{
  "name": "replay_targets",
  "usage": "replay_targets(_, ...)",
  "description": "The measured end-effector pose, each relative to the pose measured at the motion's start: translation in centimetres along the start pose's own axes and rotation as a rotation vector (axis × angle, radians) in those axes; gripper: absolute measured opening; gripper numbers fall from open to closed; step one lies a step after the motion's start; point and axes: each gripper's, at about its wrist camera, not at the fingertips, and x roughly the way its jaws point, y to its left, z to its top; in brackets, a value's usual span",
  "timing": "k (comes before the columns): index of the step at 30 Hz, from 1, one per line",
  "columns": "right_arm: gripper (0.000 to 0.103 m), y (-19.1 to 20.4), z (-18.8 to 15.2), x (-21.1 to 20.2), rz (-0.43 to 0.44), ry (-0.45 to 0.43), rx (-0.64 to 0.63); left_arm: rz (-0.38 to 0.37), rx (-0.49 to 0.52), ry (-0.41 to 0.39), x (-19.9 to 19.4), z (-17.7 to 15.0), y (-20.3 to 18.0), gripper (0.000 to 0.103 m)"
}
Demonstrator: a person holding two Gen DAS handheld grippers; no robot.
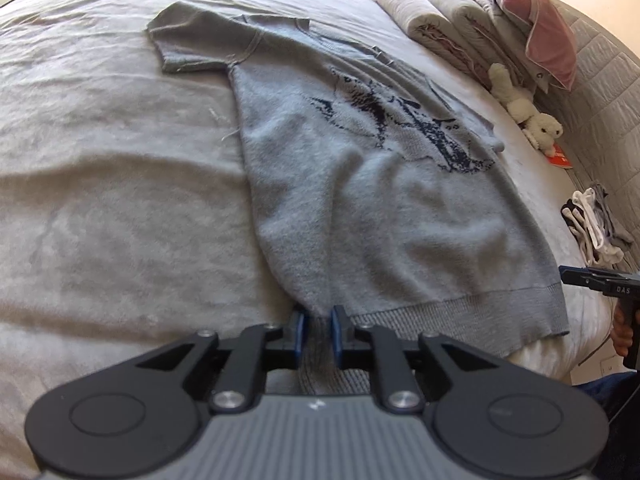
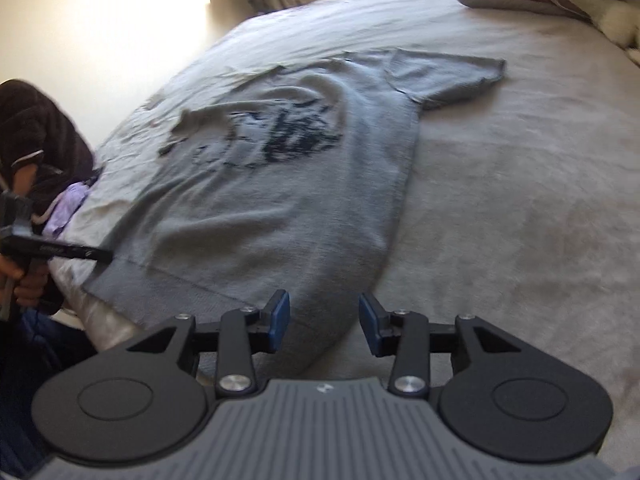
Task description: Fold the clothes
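A grey knitted short-sleeved sweater (image 1: 360, 184) with a dark blue picture on its chest lies flat on the bed, its ribbed hem toward me. My left gripper (image 1: 319, 320) is shut on the hem's left corner, with a bunch of knit squeezed between the blue pads. Seen from the right wrist, the sweater (image 2: 272, 200) spreads away from me. My right gripper (image 2: 325, 320) stands open over the hem's right corner, with cloth between the pads but not pressed. The left gripper (image 2: 106, 257) shows at the far hem corner, and the right gripper (image 1: 565, 273) shows at the picture's right edge.
The pale bed sheet (image 1: 100, 160) reaches left and back. Folded blankets (image 1: 452, 16), a pink pillow (image 1: 536, 20) and a white plush toy (image 1: 524, 116) line the headboard side. A small heap of socks (image 1: 596, 224) lies by the edge. Purple cloth (image 2: 64, 208) sits beside a dark sleeve (image 2: 36, 132).
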Motion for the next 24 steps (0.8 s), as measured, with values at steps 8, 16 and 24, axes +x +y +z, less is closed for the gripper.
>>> replay_targets(8, 0.009, 2.3, -0.7, 2.2, 0.032, 0.055, -0.062, -0.014, 0.026, -0.036, -0.7, 0.2, -0.7, 0.006)
replay_targets(16, 0.009, 1.6, -1.8, -3.5, 0.070, -0.142, 0.071, -0.121, -0.007, -0.149, -5.4, 0.1, -0.5, 0.006)
replay_targets(24, 0.015, 2.3, -2.3, 0.7, -0.116, 0.047, -0.006, 0.028, 0.054, -0.010, -2.1, -1.1, -0.4, 0.012)
